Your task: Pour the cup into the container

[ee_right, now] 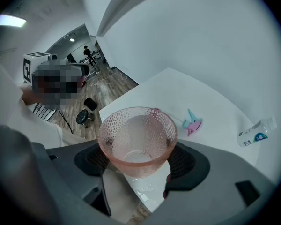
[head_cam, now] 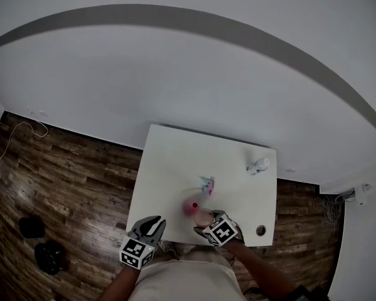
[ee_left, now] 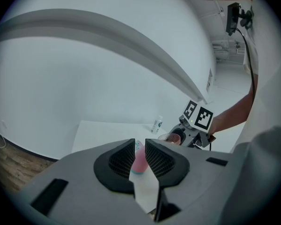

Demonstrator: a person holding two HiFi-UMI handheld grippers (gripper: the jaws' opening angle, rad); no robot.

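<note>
- Right gripper (ee_right: 140,162) clamped on upright pink dimpled glass cup (ee_right: 136,137); left gripper (ee_left: 139,150) narrowly parted, empty.
- Pink container (head_cam: 189,207) stands on white table (head_cam: 175,162), just left of cup.
- Risk: tapered glass slips during tilt; unsteadied container topples if rim knocks it.
- Pink-teal spray head (ee_right: 193,124) and white bottle (ee_right: 255,134) lie beyond, not obstructing.

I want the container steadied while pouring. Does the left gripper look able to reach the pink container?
Probably yes: the left gripper is empty, jaws apart, and only bare table lies between it and the pink container.
</note>
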